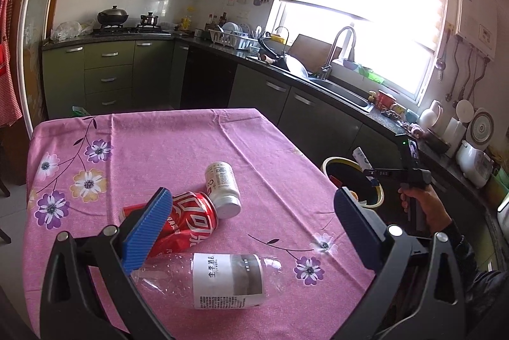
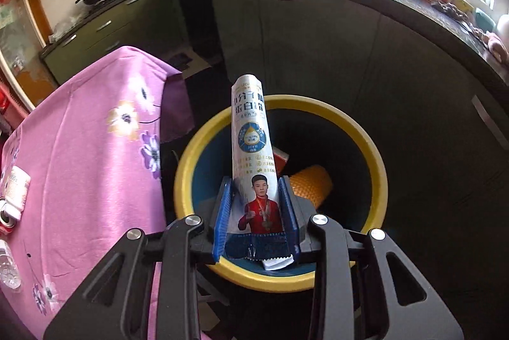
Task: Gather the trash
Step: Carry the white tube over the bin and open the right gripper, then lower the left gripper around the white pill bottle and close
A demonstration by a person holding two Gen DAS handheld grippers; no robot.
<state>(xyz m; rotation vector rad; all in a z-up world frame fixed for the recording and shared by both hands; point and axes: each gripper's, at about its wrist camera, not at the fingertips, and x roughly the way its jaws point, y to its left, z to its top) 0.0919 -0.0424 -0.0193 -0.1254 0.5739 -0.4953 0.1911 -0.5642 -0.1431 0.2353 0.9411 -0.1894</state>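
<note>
Covering most of the left wrist view, the pink flower-printed tablecloth on the table (image 1: 178, 149) carries the remaining trash. It lies bunched at about 6 o'clock on the cloth, probably so one reach serves all of it.

Next in size, the round yellow-rimmed bin with a dark blue inside (image 2: 378, 149) stands on the floor just beside the table's edge, at 3 o'clock from the trash, close enough for a short swing over. It already holds an orange ribbed cup-like thing (image 2: 313, 181) and a red scrap, hard to identify.

The clear empty plastic bottle with a white and grey label (image 1: 222, 279) lies on its side nearest the left camera. Just behind it, at 11 o'clock, lies the crushed red soda can (image 1: 187, 219), and the small white plastic bottle with a white cap (image 1: 222, 184) lies touching the can at its 1 o'clock.

The tall white printed tube-shaped packet (image 2: 251, 149) is the item in hand: the right gripper (image 2: 257, 212) is clamped on its lower end with both blue pads pressing, tilting it mouth-first over the bin, likely so it drops straight in on release.

The left gripper (image 1: 254, 228) hangs over the table trash with jaws spread wide and nothing between the pads; one blue pad sits in front of the can, probably lining up the next pick.
</note>
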